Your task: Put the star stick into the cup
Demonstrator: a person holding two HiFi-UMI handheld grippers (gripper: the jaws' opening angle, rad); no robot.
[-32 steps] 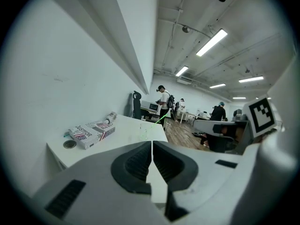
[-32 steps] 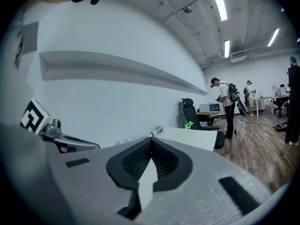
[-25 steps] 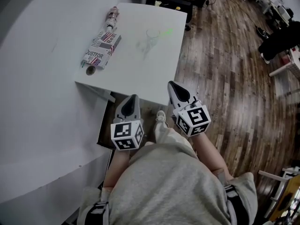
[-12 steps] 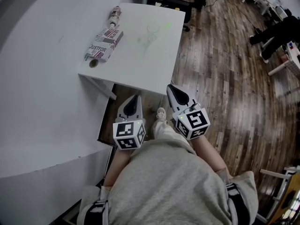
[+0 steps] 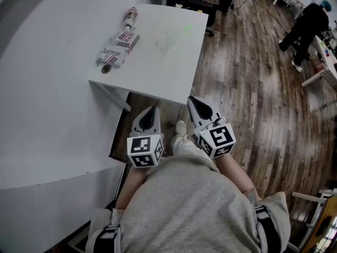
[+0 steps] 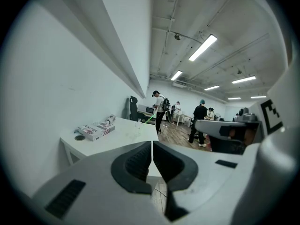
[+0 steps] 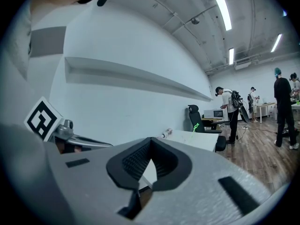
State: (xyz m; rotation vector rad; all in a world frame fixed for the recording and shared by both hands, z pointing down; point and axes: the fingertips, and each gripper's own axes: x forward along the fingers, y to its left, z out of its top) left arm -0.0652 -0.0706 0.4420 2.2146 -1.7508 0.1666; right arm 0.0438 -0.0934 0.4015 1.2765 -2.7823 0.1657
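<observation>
The clear cup [image 5: 171, 34] stands near the far end of the white table [image 5: 158, 73]. The green star stick [image 5: 187, 31] lies just to its right, by the table's right edge. Both grippers hang low in front of the person's body, short of the table's near edge. My left gripper [image 5: 150, 112] is shut and empty, as its own view shows [image 6: 152, 153]. My right gripper [image 5: 194, 99] is likewise shut on nothing [image 7: 150, 148]. From the gripper views the star stick shows small and far off [image 6: 149, 119] [image 7: 196, 126].
A printed box [image 5: 118, 47] and a bottle [image 5: 130, 17] lie along the table's left side, with a small round lid [image 5: 106, 69] at the box's near end. A white wall runs on the left. Wooden floor lies to the right, where a person [image 5: 304, 28] stands by other desks.
Both grippers stay shut and have barely moved. The table has shifted slightly in the head view, and a person has come into view at the far right.
</observation>
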